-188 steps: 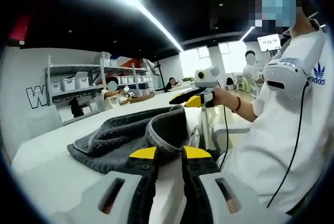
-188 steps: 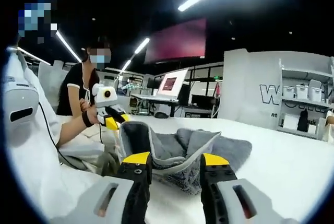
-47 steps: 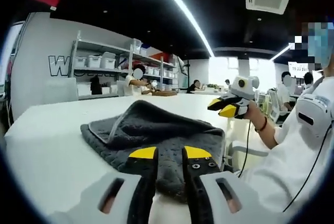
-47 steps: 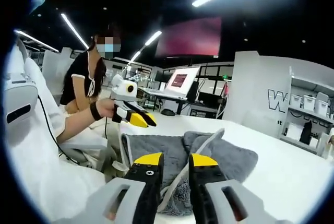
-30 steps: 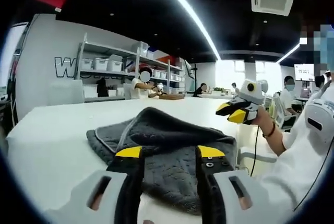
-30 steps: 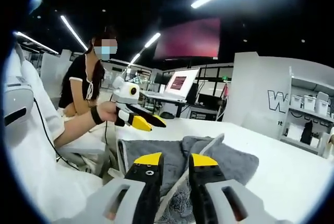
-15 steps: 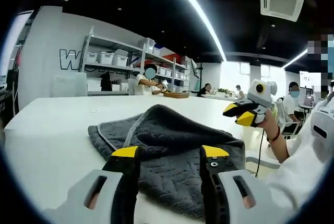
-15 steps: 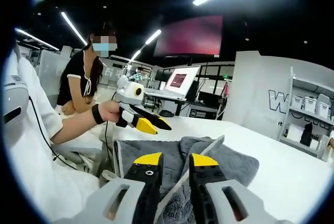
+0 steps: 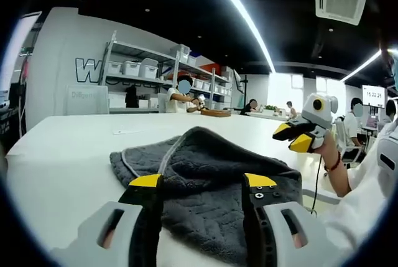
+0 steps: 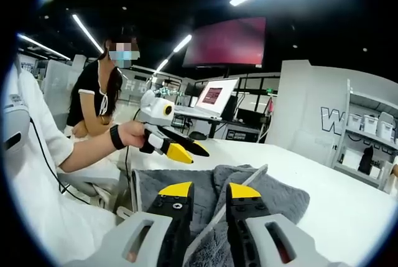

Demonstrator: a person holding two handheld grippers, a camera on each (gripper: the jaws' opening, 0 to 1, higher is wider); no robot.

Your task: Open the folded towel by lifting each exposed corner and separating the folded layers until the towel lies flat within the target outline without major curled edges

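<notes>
**Right tongs pinch a fold while the left tongs hang spread**

Nearest the lens in the right gripper view, the right tongs (image 10: 208,190) are pressed almost together on a raised, pale-edged fold of the dark grey terry towel (image 10: 261,195), the hem rising between the yellow tips toward 1 o'clock. Just beyond, at 11 o'clock, the left tongs (image 10: 186,150) hover over the towel's near edge, gripped by a person's hand (image 10: 132,134).

Close in the left gripper view, those left tongs (image 9: 203,180) stand spread, holding nothing, with the towel (image 9: 211,161) lying between and beyond the tips on the white surface (image 9: 68,149). It is humped and layered, a grey-trimmed edge curling at 10 o'clock. No target outline can be made out.

Judging by this, unfolding is midway: one layer is held, others remain doubled. The next move likely calls for drawing the pinched layer outward while the left tongs take a free corner.
</notes>
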